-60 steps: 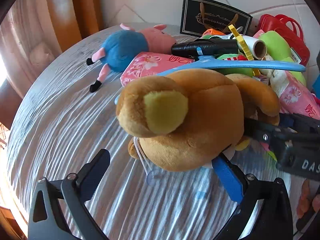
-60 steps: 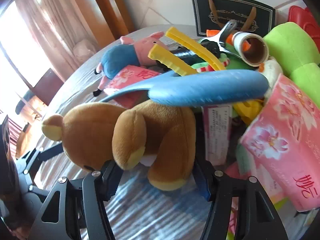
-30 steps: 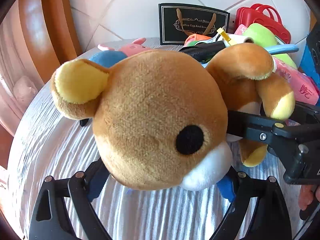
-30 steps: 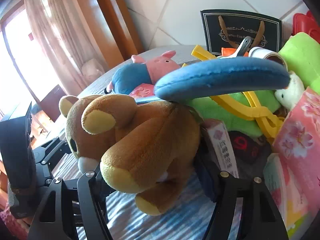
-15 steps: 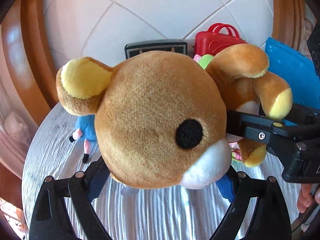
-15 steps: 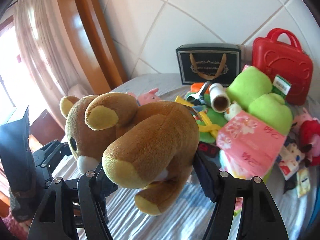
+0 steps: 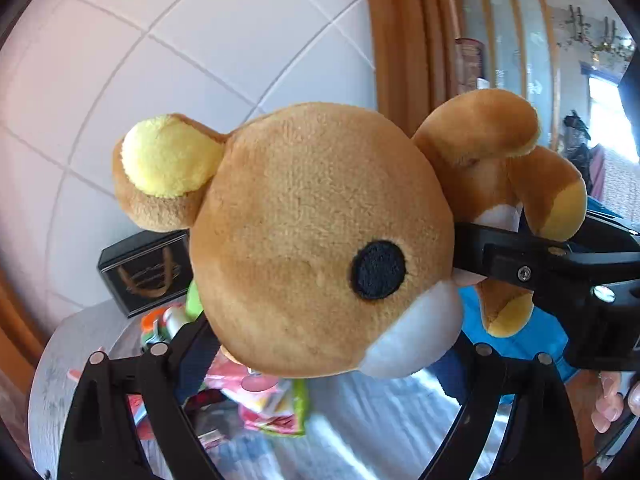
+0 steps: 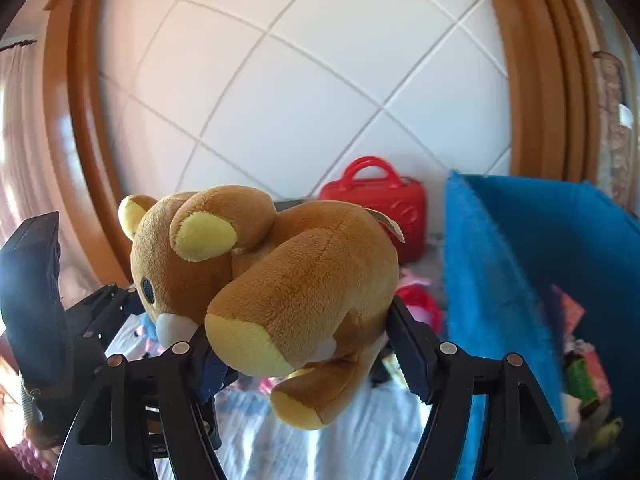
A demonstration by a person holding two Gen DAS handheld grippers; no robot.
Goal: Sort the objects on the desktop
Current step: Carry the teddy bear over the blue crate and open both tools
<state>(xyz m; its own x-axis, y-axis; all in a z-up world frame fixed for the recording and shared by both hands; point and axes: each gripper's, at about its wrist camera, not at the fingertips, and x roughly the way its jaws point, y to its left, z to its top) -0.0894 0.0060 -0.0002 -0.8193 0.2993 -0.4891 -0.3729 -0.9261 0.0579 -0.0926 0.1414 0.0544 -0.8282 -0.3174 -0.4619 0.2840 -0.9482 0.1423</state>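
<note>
From your left wrist camera the plush bear point(image 7: 320, 236) fills nearly everything, so the table point(image 7: 64, 364) shows only at 7 to 8 o'clock, and the clutter under the bear's chin is a smear of pink and green you cannot name. The black gift box point(image 7: 144, 268) at 9 o'clock is half covered by the bear's ear. At 4 o'clock only a few of your fingertips point(image 7: 608, 404) enter the frame.

From the right wrist camera, the blue bin point(image 8: 492, 280) at 3 o'clock is cut off by the frame edge, and its contents are blurred scraps of colour. The red case point(image 8: 376, 196) stands at 1 o'clock against the tiled wall point(image 8: 280, 100), partly behind the bear's back.

The bear is golden brown with pale yellow ear linings and paw soles, a white muzzle and 1 black eye visible in each view (a small tag sticks out at its rump).

It is held in the air above the table, between both tools. Your left gripper point(image 7: 324, 356) pinches the head from below. Your right gripper point(image 8: 296, 344) clamps the body, its pads pressed into the plush on either side.
</note>
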